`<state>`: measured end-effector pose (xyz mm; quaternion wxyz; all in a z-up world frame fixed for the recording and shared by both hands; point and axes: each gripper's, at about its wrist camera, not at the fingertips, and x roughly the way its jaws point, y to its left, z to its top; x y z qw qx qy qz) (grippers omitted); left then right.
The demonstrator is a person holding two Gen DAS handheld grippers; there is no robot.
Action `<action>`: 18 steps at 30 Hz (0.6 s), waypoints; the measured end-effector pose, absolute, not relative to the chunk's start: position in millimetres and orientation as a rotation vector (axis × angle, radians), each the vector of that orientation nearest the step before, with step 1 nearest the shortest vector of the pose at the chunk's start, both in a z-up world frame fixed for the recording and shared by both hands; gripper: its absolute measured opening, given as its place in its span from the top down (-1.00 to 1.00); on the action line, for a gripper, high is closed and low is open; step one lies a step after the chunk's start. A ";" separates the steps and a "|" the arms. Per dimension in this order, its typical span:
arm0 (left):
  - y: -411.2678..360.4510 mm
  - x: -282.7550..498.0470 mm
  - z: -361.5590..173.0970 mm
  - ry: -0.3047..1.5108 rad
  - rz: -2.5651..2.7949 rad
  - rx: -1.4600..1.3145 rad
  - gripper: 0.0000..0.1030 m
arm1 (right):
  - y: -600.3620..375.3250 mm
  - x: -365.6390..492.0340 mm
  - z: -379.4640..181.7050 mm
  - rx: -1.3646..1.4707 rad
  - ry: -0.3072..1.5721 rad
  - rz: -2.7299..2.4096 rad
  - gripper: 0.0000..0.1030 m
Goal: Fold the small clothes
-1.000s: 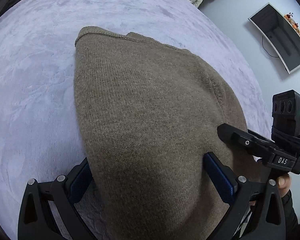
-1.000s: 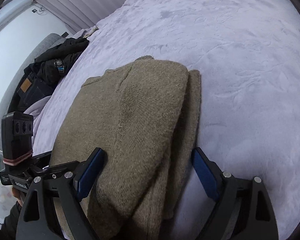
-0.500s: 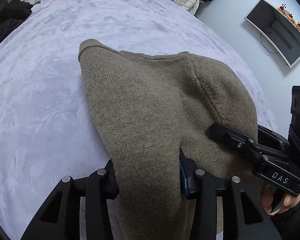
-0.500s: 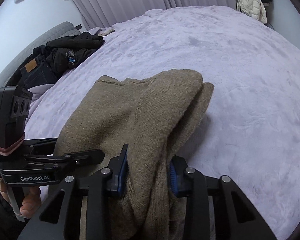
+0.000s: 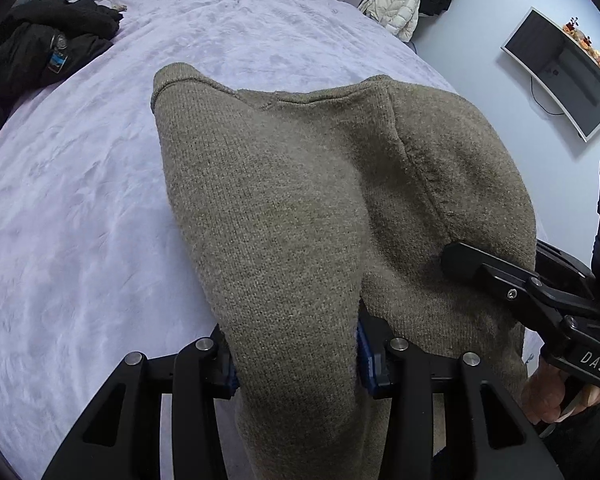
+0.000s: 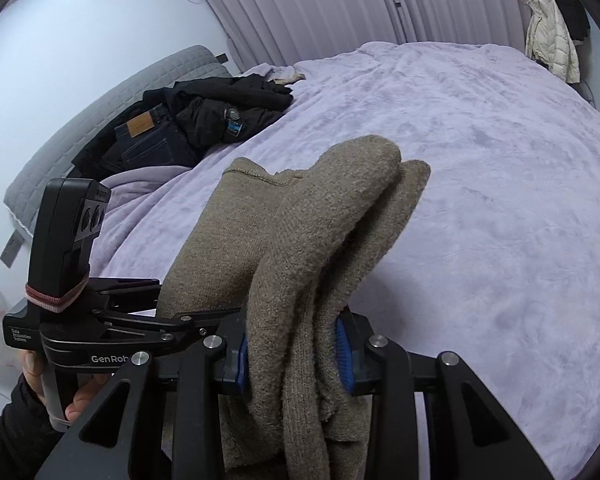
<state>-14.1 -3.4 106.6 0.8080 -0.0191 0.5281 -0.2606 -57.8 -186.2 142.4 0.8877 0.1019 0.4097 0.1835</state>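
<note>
free: lilac bedspread (image 6: 500, 160) ahead | blocked: dark clothes pile (image 5: 40, 52) far-left

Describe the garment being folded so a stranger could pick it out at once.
Start at the wide lilac bed. On its near part is an olive-brown knitted sweater, with the left gripper and right gripper each clamped on a bunched edge. Unlike the dark clothes pile by the grey headboard, it is light, fuzzy and being held.
</note>
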 end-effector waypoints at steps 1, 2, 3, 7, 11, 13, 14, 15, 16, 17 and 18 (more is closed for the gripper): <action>3.3 -17.2 101.8 1.139 -0.548 -0.044 0.12 | -178.9 -60.6 139.4 0.204 0.860 0.389 0.30; 6.7 -19.8 97.9 1.148 -0.542 -0.045 0.12 | -172.1 -63.4 136.0 0.202 0.871 0.398 0.30; 7.9 -19.2 93.1 1.158 -0.537 -0.049 0.12 | -165.9 -65.1 130.9 0.201 0.886 0.405 0.30; 14.3 -22.5 63.1 1.210 -0.535 -0.065 0.12 | -155.2 -70.0 109.3 0.212 0.938 0.407 0.30; 21.6 -16.3 36.3 1.205 -0.533 -0.111 -0.20 | -157.6 -66.7 77.5 0.201 0.995 0.353 0.30; 34.2 -12.1 29.8 1.209 -0.539 -0.189 -0.46 | -168.5 -60.7 63.4 0.216 1.025 0.292 0.19; 40.4 -12.1 28.8 1.210 -0.533 -0.209 -0.53 | -179.0 -58.4 57.3 0.269 1.050 0.271 -0.03; 46.5 -13.6 29.4 1.206 -0.531 -0.224 -0.53 | -193.1 -57.7 52.2 0.347 1.066 0.253 -0.12; 50.9 -16.4 31.8 1.200 -0.527 -0.229 -0.53 | -205.3 -59.9 50.0 0.407 1.063 0.243 -0.15; 56.5 -19.7 35.7 1.187 -0.519 -0.227 -0.53 | -214.3 -62.9 50.8 0.439 1.052 0.235 -0.15; 61.7 -24.9 40.9 1.172 -0.508 -0.222 -0.53 | -221.9 -67.1 54.6 0.442 1.033 0.220 -0.15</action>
